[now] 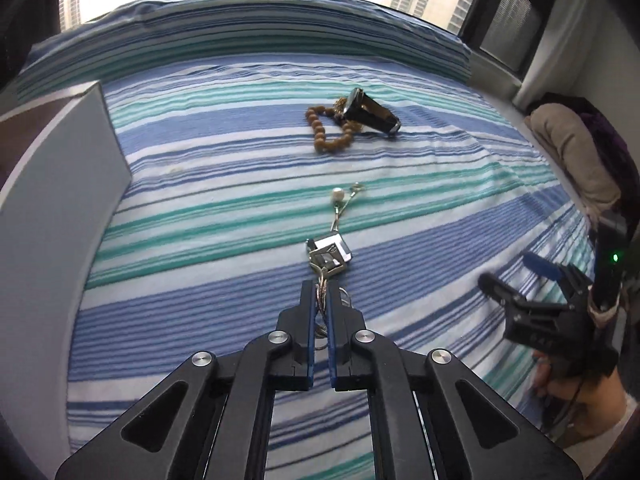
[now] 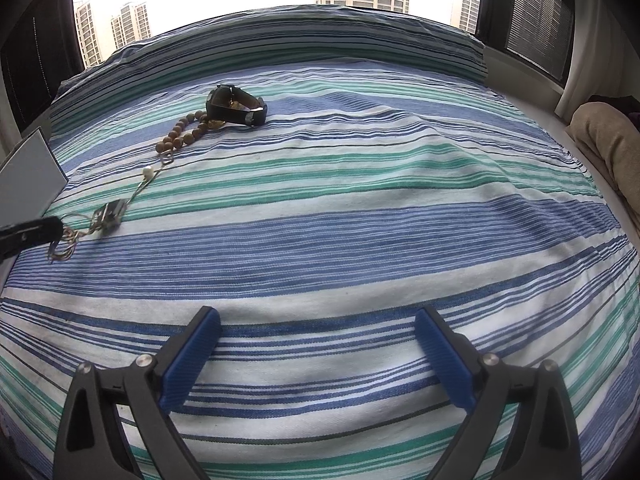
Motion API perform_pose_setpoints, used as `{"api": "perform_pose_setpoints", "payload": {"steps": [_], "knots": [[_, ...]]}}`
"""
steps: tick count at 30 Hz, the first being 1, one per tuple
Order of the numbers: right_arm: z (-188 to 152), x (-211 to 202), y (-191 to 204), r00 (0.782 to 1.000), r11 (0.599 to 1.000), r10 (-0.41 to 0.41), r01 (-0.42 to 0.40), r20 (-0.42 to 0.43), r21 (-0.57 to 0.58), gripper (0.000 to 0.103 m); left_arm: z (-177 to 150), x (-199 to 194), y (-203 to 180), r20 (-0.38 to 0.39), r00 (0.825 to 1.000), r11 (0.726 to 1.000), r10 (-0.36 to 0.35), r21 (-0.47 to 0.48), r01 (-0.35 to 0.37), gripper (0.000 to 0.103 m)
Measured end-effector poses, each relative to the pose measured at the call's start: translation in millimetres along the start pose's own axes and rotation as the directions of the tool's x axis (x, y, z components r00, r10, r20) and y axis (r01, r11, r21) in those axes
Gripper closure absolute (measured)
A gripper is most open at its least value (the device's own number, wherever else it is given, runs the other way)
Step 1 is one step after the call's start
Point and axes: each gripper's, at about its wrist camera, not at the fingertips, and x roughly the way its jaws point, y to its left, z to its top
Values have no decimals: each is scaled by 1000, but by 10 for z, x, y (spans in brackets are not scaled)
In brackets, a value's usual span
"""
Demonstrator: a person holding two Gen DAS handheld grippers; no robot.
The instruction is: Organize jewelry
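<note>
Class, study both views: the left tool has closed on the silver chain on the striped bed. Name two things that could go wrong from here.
1. The left tool pinches only the thin near end of the silver chain; its cube pendant and pearl trail on the bedsheet, so the chain may slip out when lifted.
2. The chain's far clasp lies near the wooden bead bracelet and watch; dragging could perhaps snag them.

Can't really see how much of the silver necklace (image 1: 322, 300) chain sits between my left gripper (image 1: 320, 308) pads, they cover it. The gold piece (image 1: 341, 105) under the black watch (image 1: 370, 114) is mostly hidden, no idea what it is. The grey box (image 1: 60, 184) is cut off by the frame edge in both views. From the right wrist, my left gripper is just a blurry dark tip.
</note>
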Motion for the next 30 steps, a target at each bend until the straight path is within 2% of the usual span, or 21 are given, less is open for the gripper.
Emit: {"api": "perform_pose_setpoints", "payload": {"steps": [5, 9, 10, 12, 13, 14, 19, 21, 22, 23, 25, 30], "knots": [[-5, 1, -2, 1000, 1000, -1, 1, 0, 0, 3, -497, -337, 325, -43, 999, 997, 21, -67, -24, 100], [0, 7, 6, 1000, 1000, 0, 0, -1, 0, 1, -624, -385, 388, -34, 999, 997, 32, -74, -34, 98], [18, 23, 12, 1000, 1000, 3, -3, -5, 1, 1, -619, -378, 397, -31, 999, 996, 40, -79, -43, 94], [92, 46, 16, 998, 999, 32, -33, -52, -21, 1, -632, -384, 412, -32, 998, 995, 50, -89, -52, 68], [164, 35, 3, 992, 996, 89, -91, -85, -13, 1, -648, -409, 427, -26, 998, 994, 53, -99, -55, 48], [281, 10, -15, 982, 988, 157, -156, -100, 15, 1, -658, -440, 436, -15, 998, 993, 53, -110, -54, 35], [1297, -27, 73, 939, 943, 329, -321, -99, 85, 3, -686, -563, 485, 1, 999, 989, 39, -142, -38, 32], [1702, 168, 191, 929, 937, 349, -341, -122, 83, 16, -713, -643, 520, 8, 999, 986, 37, -164, -35, 32], [1866, 300, 249, 923, 932, 360, -350, -137, 92, 32, -733, -695, 538, 11, 999, 985, 36, -172, -33, 32], [2000, 452, 308, 914, 926, 374, -360, -157, 110, 42, -753, -750, 555, 17, 999, 984, 38, -177, -35, 32], [2162, 730, 434, 906, 924, 377, -354, -193, 145, 49, -808, -863, 594, 31, 998, 981, 54, -187, -47, 29], [2235, 1171, 712, 918, 947, 315, -284, -243, 153, 66, -940, -1005, 696, 34, 996, 976, 80, -204, -71, 27]]}}
